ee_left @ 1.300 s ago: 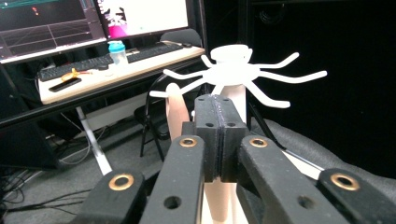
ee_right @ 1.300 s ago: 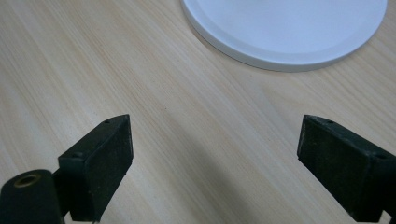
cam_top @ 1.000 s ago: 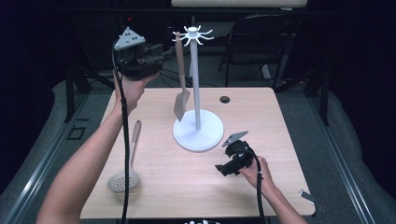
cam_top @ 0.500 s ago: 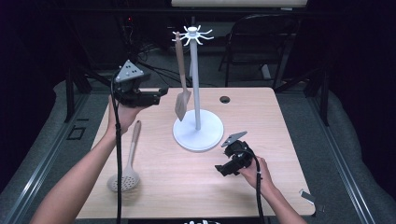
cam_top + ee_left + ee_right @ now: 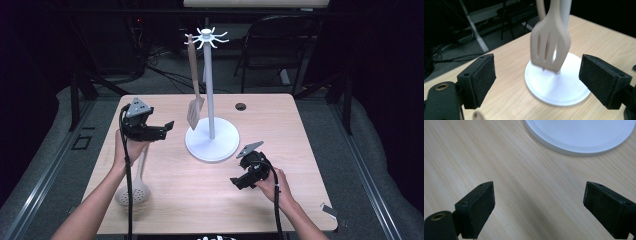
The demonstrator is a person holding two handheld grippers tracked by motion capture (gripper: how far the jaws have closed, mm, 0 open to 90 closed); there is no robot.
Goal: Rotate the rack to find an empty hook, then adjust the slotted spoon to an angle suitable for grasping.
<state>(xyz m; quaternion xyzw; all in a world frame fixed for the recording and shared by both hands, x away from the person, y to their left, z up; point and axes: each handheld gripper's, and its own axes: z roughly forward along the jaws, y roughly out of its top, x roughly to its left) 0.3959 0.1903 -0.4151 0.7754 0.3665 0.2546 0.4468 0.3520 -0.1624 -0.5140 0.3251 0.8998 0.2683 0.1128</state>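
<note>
The left hand-held gripper (image 5: 167, 127) is hovering above the counter (image 5: 310, 150) with its jaws apart and empty, pointing toward the slotted spatula (image 5: 194, 111) that is hanging from a hook of the white utensil stand (image 5: 210, 90). In the left gripper view the slotted spatula (image 5: 550, 45) is dangling just in front of the stand's round base (image 5: 556, 87), a little blurred, so it may be swinging. The skimmer spoon (image 5: 134, 187) is lying flat on the counter, below the left hand. The right hand-held gripper (image 5: 239, 181) is resting low near the base with its jaws wide and holding nothing.

Judging from this, the risks are twofold. A jaw brushing the hanging spatula could be enough to knock it off its hook. And since the skimmer lies flat, a grip on its thin handle could slip, or a tilted approach could shove it toward the counter's edge.
</note>
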